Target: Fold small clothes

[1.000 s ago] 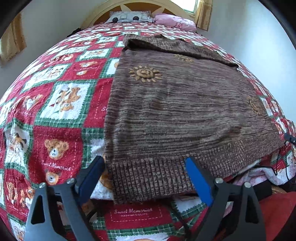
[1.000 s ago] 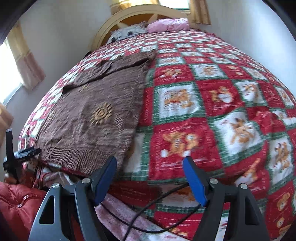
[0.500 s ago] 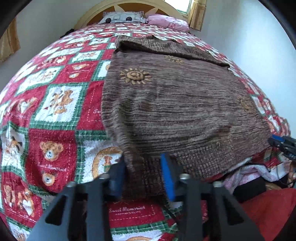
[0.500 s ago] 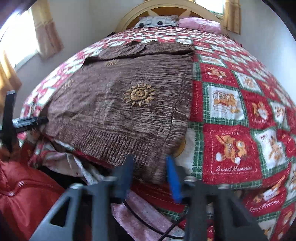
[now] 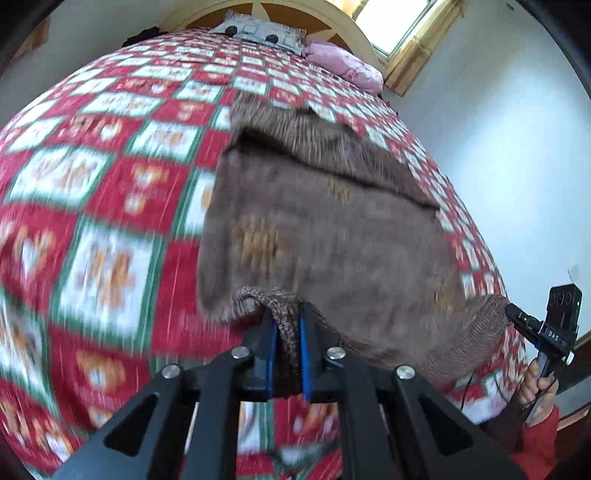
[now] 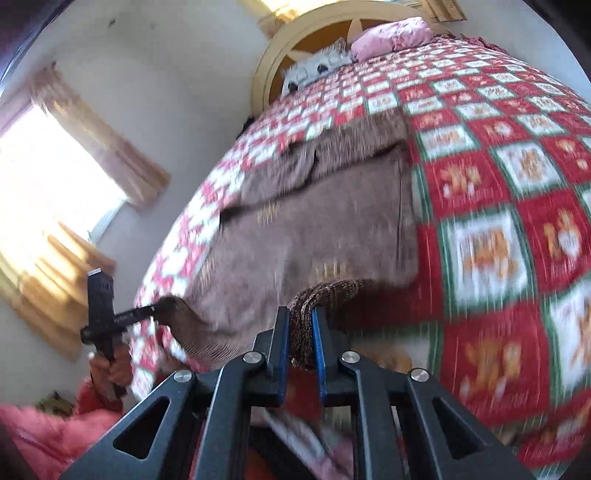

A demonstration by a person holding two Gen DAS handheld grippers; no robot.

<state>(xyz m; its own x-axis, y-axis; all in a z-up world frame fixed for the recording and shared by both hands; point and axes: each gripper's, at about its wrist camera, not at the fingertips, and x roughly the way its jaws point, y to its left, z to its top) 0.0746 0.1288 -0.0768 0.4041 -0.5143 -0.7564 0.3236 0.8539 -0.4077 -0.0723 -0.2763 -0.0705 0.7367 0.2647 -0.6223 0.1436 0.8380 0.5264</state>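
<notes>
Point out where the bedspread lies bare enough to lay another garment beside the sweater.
Bare bedspread spreads wide from the brown sweater's edge outward, and between its collar and the pillows. The near hem is crowded: left gripper and right gripper pinch its two corners.

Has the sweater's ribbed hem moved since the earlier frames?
Yes. The sweater hem, clamped in the left gripper and right gripper, is lifted off the quilt toward the headboard.

the left tongs (image 5: 287,345) pinch the ribbed hem of a brown sweater (image 5: 332,236) spread ahead over a checked quilt (image 5: 110,192); the right tongs (image 5: 511,312) grip its far-right corner.
</notes>
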